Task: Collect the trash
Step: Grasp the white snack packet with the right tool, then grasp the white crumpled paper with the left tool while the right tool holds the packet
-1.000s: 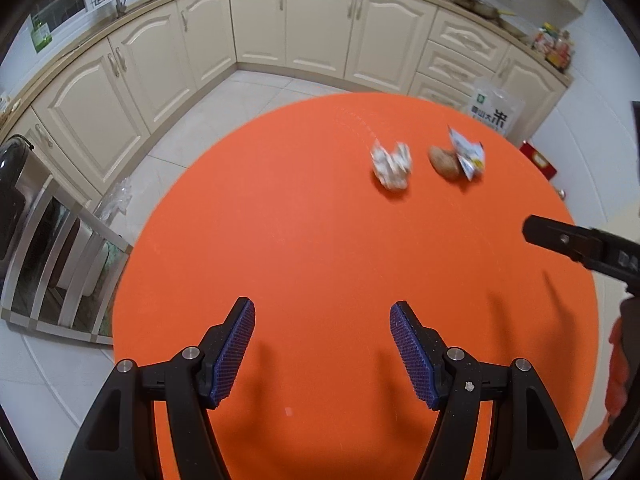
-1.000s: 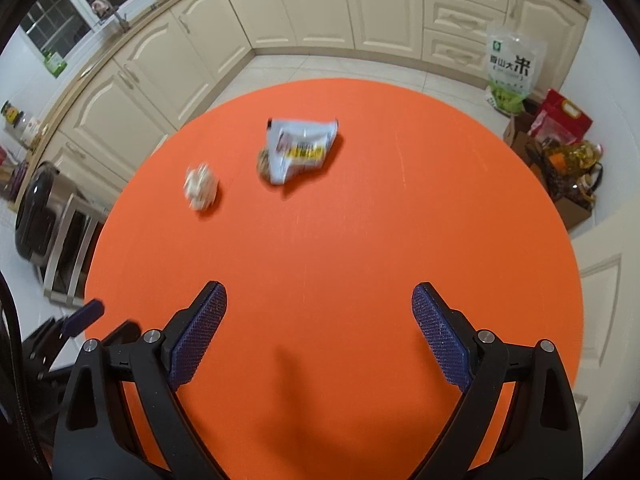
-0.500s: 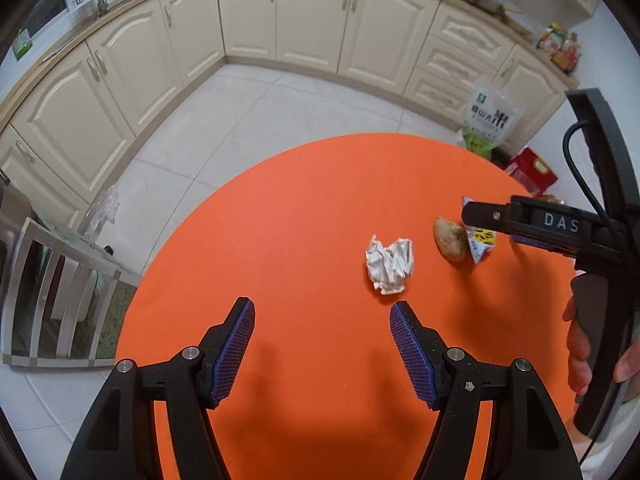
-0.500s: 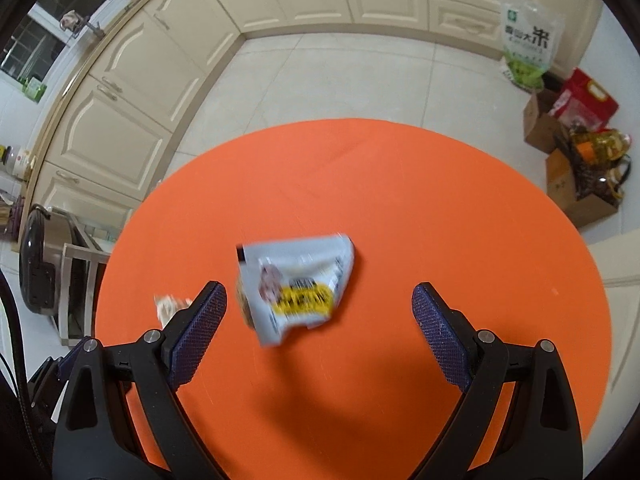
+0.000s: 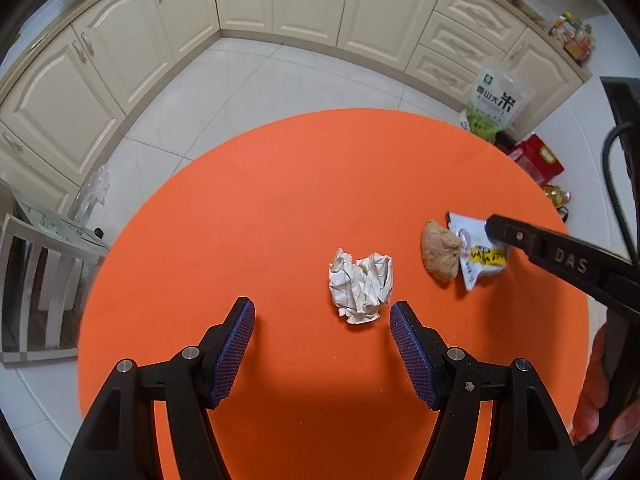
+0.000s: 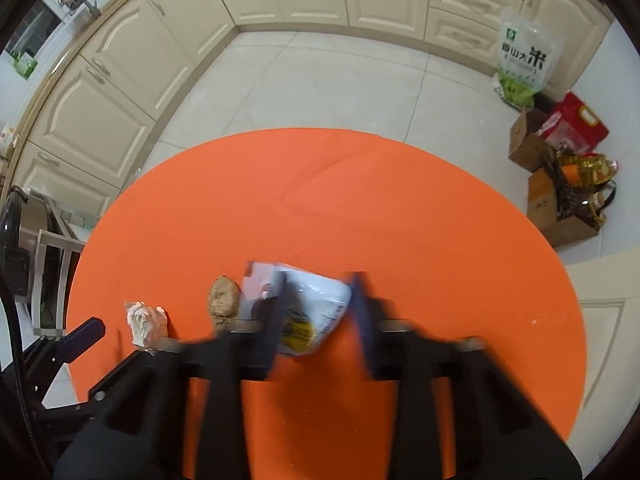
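On the round orange table [image 5: 280, 208] lie a crumpled white paper ball [image 5: 360, 286], a brown lump [image 5: 439, 255] and a white snack wrapper [image 5: 478, 254]. My left gripper [image 5: 322, 320] is open, its tips just short of the paper ball. In the right wrist view the right gripper [image 6: 318, 312] is motion-blurred, its jaws partly closed around the wrapper [image 6: 312, 312], one on each side. The brown lump [image 6: 224, 300] and paper ball [image 6: 144, 320] lie to its left.
The floor around the table holds a rice bag [image 6: 524, 64], a red box [image 6: 572, 128], cardboard boxes [image 6: 560, 216] and an oil bottle [image 6: 588, 168] at right. Cream cabinets [image 5: 320, 0] line the back. A chair [image 5: 36, 280] stands at left.
Both grippers moved forward to the trash. The right gripper's jaws have narrowed around the wrapper. The left gripper has come up to the paper ball, still open.
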